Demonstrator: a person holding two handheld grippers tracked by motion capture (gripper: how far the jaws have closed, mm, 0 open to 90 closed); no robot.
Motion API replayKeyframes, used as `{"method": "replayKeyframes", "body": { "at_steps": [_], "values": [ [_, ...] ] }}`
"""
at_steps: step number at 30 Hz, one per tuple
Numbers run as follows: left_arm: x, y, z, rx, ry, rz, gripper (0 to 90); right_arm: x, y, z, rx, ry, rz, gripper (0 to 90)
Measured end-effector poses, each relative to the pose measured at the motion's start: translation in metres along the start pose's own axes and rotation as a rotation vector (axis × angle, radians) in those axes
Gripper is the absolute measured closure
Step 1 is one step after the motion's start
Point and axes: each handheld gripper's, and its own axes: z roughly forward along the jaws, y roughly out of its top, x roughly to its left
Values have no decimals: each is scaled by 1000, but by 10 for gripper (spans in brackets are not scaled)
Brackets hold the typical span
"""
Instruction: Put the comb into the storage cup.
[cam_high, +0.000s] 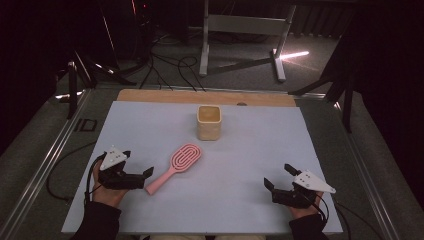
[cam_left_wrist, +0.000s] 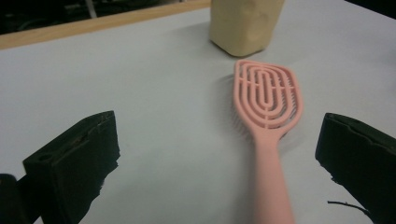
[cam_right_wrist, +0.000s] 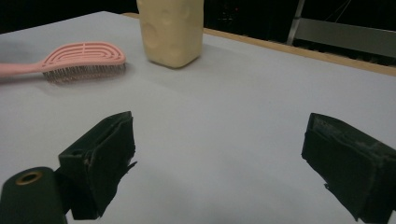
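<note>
- Biggest thing on my feed is the tabletop (cam_high: 150, 125): a flat, matte pale blue-grey sheet over a wooden board, whose bare edge shows along the far side.
- Around it it's pretty dark. There's grey floor with loose black cables, and a metal frame standing past the far edge.
- Next down is the cup (cam_high: 208, 122), a squarish cream-coloured holder with rounded corners and shallow dimples in its sides. It stands upright at the far middle, open top up.
- The hairbrush (cam_high: 176, 165) is pink plastic with an oval head cut into looping slots. It lies flat, bristles down, just in front of the cup but not touching it, with its handle angled toward my left side.
- My left hand-held gripper (cam_high: 139, 168) is wide open at the near left. The brush handle runs up between its black jaws, closer to one, and neither touches it.
- My right hand-held gripper (cam_high: 279, 175) is also spread open and holds nothing, well apart from the brush at the near right, with bare sheet between them.
</note>
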Motion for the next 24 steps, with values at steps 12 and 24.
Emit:
{"method": "replayKeyframes", "body": {
  "at_steps": [12,24],
  "values": [
    [-10,16,20,87,31,32,6,-3,-1,-1,0,-11,9,94],
    [-17,24,35,193,43,61,23,-4,-1,-1,0,-19,16,93]
  ]
}}
